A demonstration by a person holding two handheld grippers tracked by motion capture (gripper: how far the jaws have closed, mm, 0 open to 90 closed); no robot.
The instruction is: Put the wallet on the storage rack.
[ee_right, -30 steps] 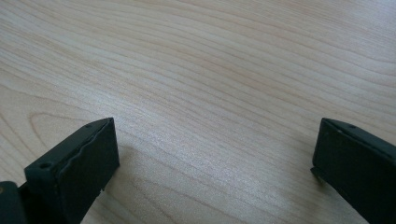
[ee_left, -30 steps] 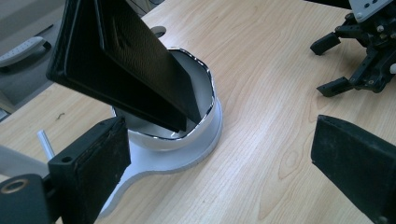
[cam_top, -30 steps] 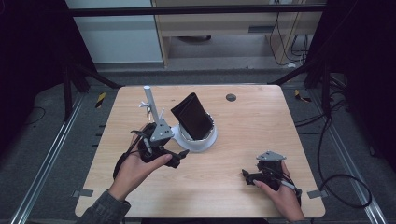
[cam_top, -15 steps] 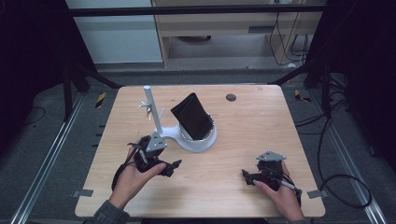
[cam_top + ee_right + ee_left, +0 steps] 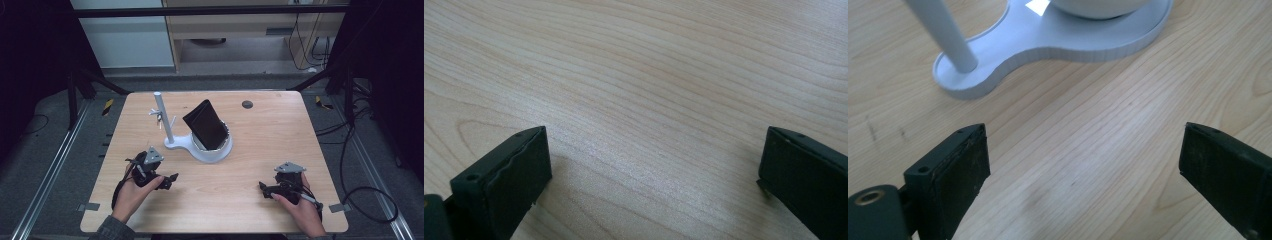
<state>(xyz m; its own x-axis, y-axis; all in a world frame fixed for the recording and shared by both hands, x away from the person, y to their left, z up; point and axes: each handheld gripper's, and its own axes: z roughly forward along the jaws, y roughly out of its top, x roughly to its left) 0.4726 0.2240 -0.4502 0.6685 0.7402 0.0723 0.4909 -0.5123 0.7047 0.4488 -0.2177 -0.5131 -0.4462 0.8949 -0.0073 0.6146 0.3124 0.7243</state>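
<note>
White stand (image 5: 202, 148) just beyond gaping left claw (image 5: 170, 178); right claw (image 5: 262, 188) likewise gaping, empty.

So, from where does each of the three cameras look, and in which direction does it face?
High view: above the near edge, facing forward and down on the table; both hands, left gripper, right gripper.
Left gripper view: between its open jaws, toward the white stand.
Right gripper view: open jaws over bare wood.
The high and left gripper views share the stand.
</note>
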